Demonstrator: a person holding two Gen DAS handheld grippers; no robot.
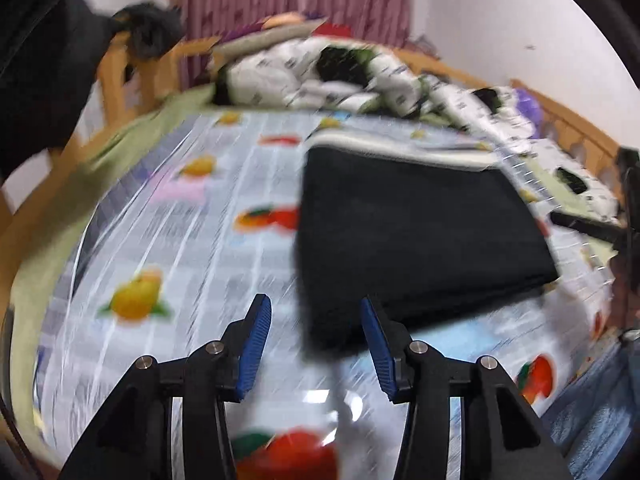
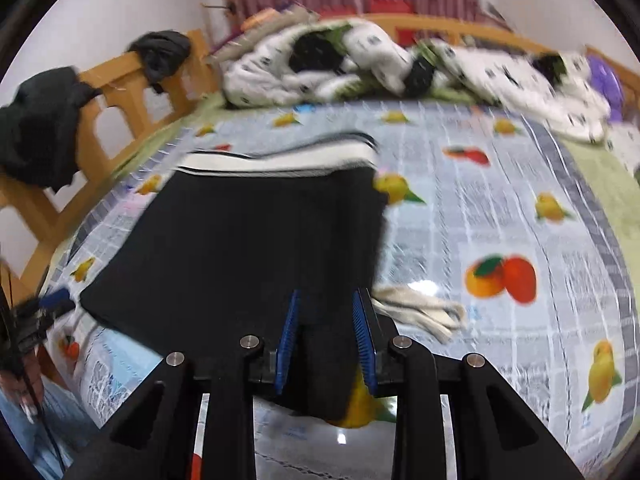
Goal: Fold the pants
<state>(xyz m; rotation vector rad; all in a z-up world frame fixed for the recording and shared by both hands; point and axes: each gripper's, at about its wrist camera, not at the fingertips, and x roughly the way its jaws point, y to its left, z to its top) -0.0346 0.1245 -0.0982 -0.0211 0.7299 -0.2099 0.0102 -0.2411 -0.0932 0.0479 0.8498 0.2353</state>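
Black pants (image 1: 420, 232) lie folded into a thick rectangle on the fruit-print bed cover (image 1: 168, 208), with the white striped waistband (image 1: 400, 152) at the far end. My left gripper (image 1: 314, 300) is open; the pants' near corner lies just under the gap and the blue pads do not touch it. In the right wrist view the same pants (image 2: 248, 248) fill the middle of the picture. My right gripper (image 2: 327, 294) is shut on their near right edge, and black cloth fills the space between its pads. A white drawstring (image 2: 420, 312) trails out beside it.
A crumpled white quilt (image 2: 360, 64) is heaped along the back of the bed. Dark clothes (image 2: 40, 128) hang over the wooden bed frame (image 2: 120, 92) on the left. A hand (image 2: 24, 392) shows at the lower left edge. Both views are motion-blurred.
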